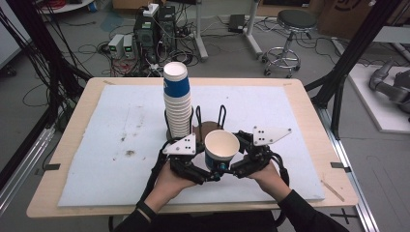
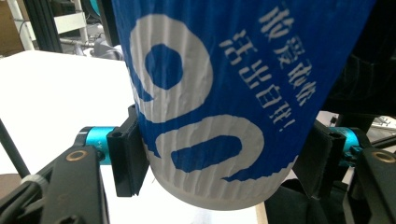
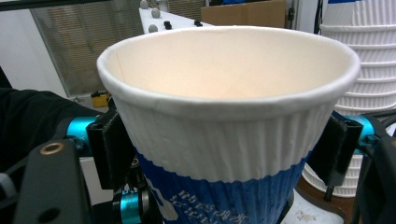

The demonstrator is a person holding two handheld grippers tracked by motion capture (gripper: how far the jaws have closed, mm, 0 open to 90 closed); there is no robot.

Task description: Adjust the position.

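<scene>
My left gripper (image 1: 211,175) pinches the paper cup (image 1: 221,150) low on its blue part; in the left gripper view both pads (image 2: 128,156) press the cup's ribbed wall near its base. My right gripper (image 1: 231,170) brackets the same cup higher up, at the white band just under the rim. In the right gripper view its pads (image 3: 111,144) sit right against the wall on either side, but I cannot tell if they press or only touch.

The cup stands upright, mouth up, between my 2 grippers and lifted off the bench (image 1: 309,104).

Just beyond the grippers: 1 tall stack of cups (image 1: 177,99), same white and blue kind, standing in a black wire holder (image 1: 221,116) on a brown base. The white mat (image 1: 121,135) lies under everything.
</scene>
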